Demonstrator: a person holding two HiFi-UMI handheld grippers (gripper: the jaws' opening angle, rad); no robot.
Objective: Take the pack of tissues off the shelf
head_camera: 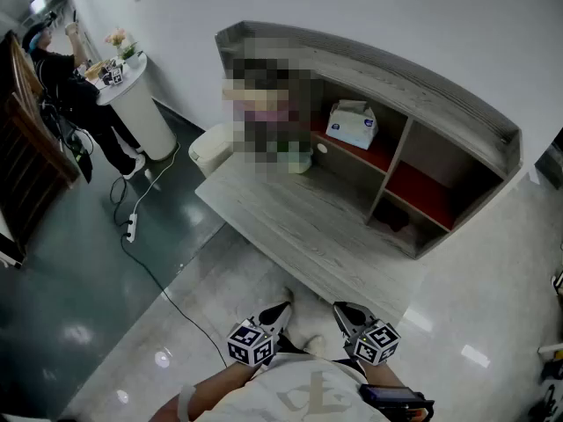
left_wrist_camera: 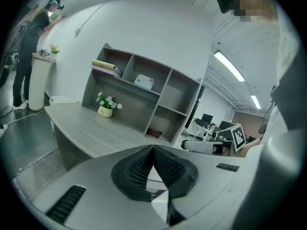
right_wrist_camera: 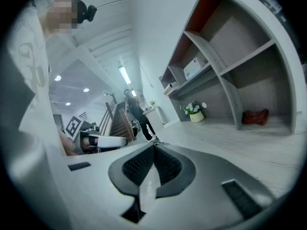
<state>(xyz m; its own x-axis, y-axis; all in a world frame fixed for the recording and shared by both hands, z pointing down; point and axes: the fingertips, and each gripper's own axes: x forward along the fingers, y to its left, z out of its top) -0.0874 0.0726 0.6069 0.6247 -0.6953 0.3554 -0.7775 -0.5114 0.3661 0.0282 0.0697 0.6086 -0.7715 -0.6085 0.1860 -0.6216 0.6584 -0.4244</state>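
Observation:
The pack of tissues (head_camera: 352, 123) is a white box with blue print. It lies on the red floor of an upper middle compartment of the grey shelf (head_camera: 457, 112), which stands on the far side of a grey desk (head_camera: 299, 227). It also shows small in the left gripper view (left_wrist_camera: 144, 82) and in the right gripper view (right_wrist_camera: 194, 67). My left gripper (head_camera: 273, 316) and right gripper (head_camera: 350, 316) hang side by side close to my body, short of the desk's near edge. Both are far from the pack. The jaws of each meet at the tip with nothing between them (left_wrist_camera: 153, 150) (right_wrist_camera: 154, 147).
A small flower pot (left_wrist_camera: 105, 110) stands on the desk before the shelf. Books (left_wrist_camera: 106, 66) lie in the upper left compartment, and a dark red thing (right_wrist_camera: 254, 116) in a lower one. A person stands at a white pedestal (head_camera: 141, 104) far left. A cable with a power strip (head_camera: 132, 227) crosses the floor.

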